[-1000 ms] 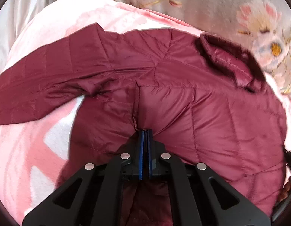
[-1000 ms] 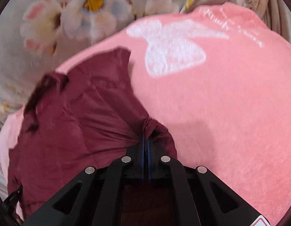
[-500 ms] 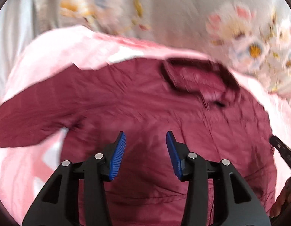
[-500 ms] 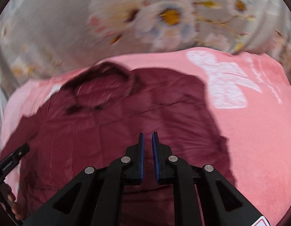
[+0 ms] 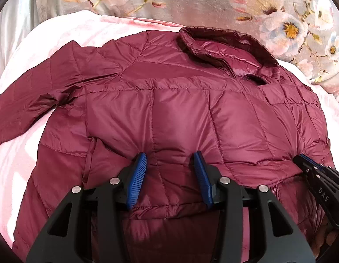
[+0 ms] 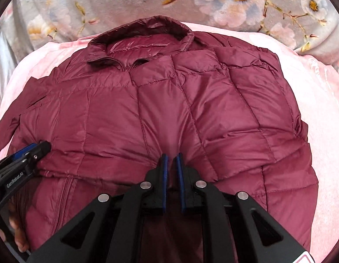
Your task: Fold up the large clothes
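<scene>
The jacket lies front-up on the pink blanket over the bed, collar at the far end, spread flat so the sides can be folded in. My left gripper stands released, blue pads well apart above the lower front panel, nothing between them that I grip. My right gripper has its jaws nearly together with only a narrow slit; the fabric puckers toward the tips, but I cannot tell whether a pinch of it is caught or the jaws merely rest on it. The near sleeve trails out to the left, and I judge it wants folding in next. The other sleeve looks tucked onto the body at the right, though the layers are hard to separate. The hem is hidden under both grippers, and the floral cover beyond is cut off.
</scene>
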`<action>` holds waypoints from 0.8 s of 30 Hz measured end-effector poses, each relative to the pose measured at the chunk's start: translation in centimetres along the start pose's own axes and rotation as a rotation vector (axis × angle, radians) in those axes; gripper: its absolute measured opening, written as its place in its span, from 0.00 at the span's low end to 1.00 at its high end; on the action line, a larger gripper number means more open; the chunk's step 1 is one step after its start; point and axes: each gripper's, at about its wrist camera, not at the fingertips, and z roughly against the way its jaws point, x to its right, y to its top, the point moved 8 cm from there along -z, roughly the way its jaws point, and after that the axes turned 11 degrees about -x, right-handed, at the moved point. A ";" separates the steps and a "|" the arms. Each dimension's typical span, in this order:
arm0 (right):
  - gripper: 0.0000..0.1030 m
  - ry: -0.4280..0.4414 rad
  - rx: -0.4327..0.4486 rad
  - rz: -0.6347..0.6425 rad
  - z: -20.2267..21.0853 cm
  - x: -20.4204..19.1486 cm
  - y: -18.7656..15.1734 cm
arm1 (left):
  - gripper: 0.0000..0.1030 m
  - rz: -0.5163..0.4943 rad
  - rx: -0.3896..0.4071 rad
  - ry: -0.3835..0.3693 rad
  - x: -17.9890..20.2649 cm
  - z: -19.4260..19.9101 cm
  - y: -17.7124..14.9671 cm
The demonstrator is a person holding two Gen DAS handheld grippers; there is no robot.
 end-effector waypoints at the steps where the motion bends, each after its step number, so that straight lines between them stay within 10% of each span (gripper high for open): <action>1: 0.11 0.011 0.001 -0.006 -0.1 0.2 0.1 | 0.42 -0.002 0.002 0.004 0.0 0.0 0.0; 17: 0.12 0.024 0.058 -0.196 0.2 4.0 10.9 | 0.43 -0.007 0.017 0.018 0.0 0.1 -0.1; 24: 0.12 -0.018 0.007 -0.155 -3.2 2.7 7.5 | 0.43 0.013 0.021 -0.010 -0.3 0.2 -0.1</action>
